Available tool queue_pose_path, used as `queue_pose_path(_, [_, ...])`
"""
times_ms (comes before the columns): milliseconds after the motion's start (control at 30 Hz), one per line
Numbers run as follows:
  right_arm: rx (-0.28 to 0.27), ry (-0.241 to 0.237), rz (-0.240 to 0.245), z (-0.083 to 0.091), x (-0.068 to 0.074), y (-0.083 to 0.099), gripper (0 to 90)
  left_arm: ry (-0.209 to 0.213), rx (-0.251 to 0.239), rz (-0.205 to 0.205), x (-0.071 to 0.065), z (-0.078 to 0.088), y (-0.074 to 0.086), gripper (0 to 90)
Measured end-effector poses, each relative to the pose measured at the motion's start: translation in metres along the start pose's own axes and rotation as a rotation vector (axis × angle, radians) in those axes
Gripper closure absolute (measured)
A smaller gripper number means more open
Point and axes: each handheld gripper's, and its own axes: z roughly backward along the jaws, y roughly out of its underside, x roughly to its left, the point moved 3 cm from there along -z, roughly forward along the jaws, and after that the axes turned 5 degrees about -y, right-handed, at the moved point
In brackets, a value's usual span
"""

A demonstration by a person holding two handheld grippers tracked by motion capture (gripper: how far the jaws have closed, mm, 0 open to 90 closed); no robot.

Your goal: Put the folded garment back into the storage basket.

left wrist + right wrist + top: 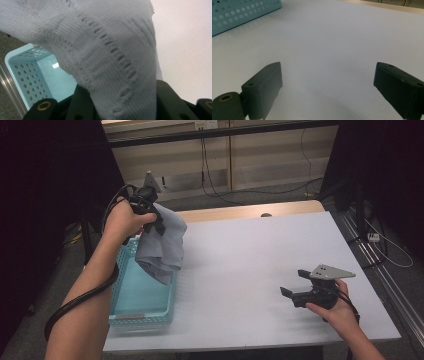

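Note:
A grey knitted cloth (162,245) hangs from my left gripper (155,222), which is shut on its top and held up over the right edge of a light blue perforated basket (145,312). In the left gripper view the cloth (105,57) drapes over the jaws, with the basket (27,72) below at the left. My right gripper (295,284) rests low over the white table (250,255) at the right, jaws wide open with nothing between them. The right gripper view has its two jaws spread around the gripper's midpoint (328,82) above bare table.
The basket's corner (239,12) is at the far left in the right gripper view. Beyond the table's far wooden edge (245,211) lie floor cables (215,185). Dark curtains stand at both sides. A metal rail (385,270) runs along the right.

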Motion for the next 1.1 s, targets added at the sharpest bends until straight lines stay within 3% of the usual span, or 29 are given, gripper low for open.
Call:
queue_pose_path(567, [0.002,-0.002,0.002,0.0,0.0,0.0,8.3,-0.007,-0.001,0.041,0.019,-0.002,0.008,69.4])
queue_pose_path(1100, [0.0,-0.001,0.002,0.0,0.0,0.0,8.3,-0.019,0.001,0.058,0.028,-0.001,0.011,69.6])
